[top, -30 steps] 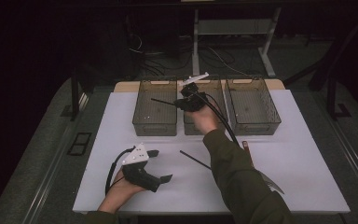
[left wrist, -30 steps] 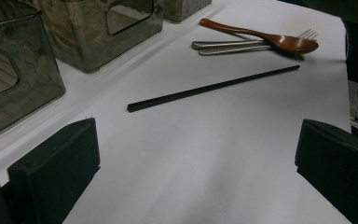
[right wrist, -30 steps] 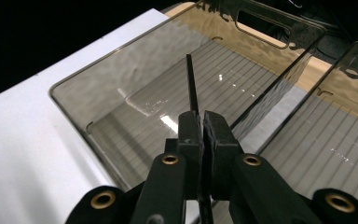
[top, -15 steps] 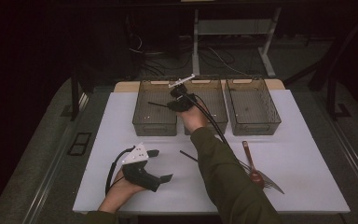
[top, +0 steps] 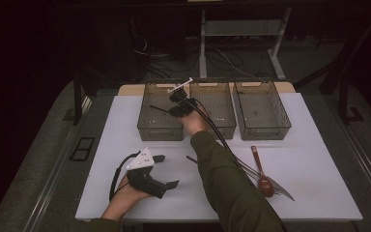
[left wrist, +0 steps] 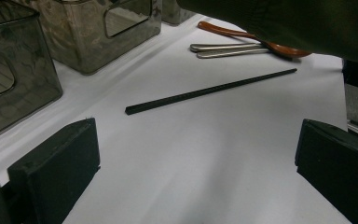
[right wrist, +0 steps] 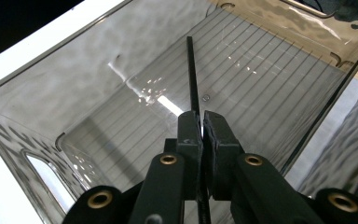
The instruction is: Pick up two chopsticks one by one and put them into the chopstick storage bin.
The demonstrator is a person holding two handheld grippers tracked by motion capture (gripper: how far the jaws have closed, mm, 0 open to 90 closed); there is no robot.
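My right gripper (top: 175,111) is shut on a thin black chopstick (top: 159,108) and holds it inside the left one of three clear bins (top: 147,131). In the right gripper view the chopstick (right wrist: 192,74) juts forward from between the closed pads of the gripper (right wrist: 201,122) and slants down toward the ribbed bin floor. The bin wall (right wrist: 74,88) rises on its left. A second black chopstick (left wrist: 209,90) lies on the white table ahead of my left gripper (left wrist: 196,163), whose jaws are open and empty. That left gripper (top: 166,171) rests on the table near the front edge.
The middle bin (top: 224,129) and the right bin (top: 263,134) stand in a row beside the left one. A brown spoon (top: 261,171) and a metal fork (top: 280,192) lie at front right. The second chopstick (top: 192,158) lies beside my right forearm.
My right gripper has carried the chopstick leftward from over the middle bin and down into the left bin. The left gripper has stayed put.
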